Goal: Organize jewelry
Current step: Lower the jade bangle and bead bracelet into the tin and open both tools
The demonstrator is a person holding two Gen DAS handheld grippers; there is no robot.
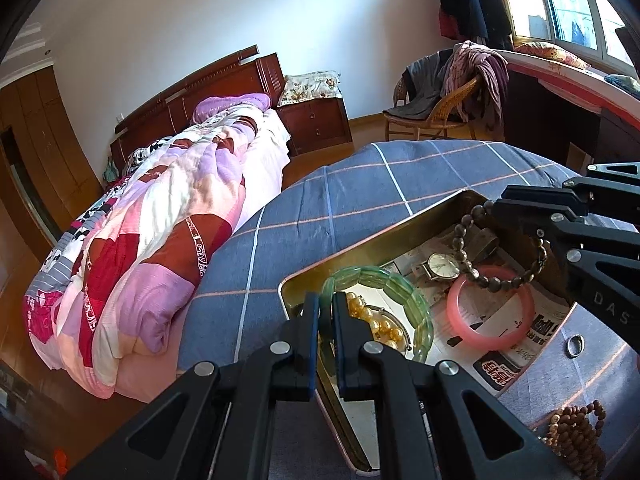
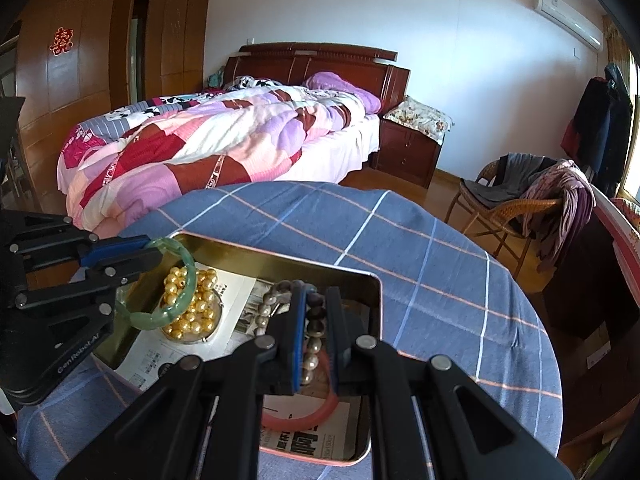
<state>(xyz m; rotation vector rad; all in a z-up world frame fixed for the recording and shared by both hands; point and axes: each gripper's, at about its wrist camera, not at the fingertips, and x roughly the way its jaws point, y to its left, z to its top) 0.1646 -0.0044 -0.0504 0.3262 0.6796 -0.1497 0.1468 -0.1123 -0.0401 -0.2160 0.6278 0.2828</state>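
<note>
- A bedroom in a home.
- A bed (image 2: pixel 224 136) with a patchwork quilt (image 1: pixel 152 240) and dark wooden headboard (image 2: pixel 316 64).
- A nightstand (image 2: pixel 408 152), a wooden wardrobe (image 2: pixel 80 60), a wicker chair (image 2: pixel 516 200) with clothes.

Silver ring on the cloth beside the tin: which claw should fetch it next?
Probably right. The ring lies by the right claw, though it must first drop its dark bead bracelet; the left claw grips the green bangle.

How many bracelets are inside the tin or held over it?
3: green bracelet in the left gripper, dark beaded bracelet in the right gripper, pink bangle lying in the tin. Others may be hidden.
</note>
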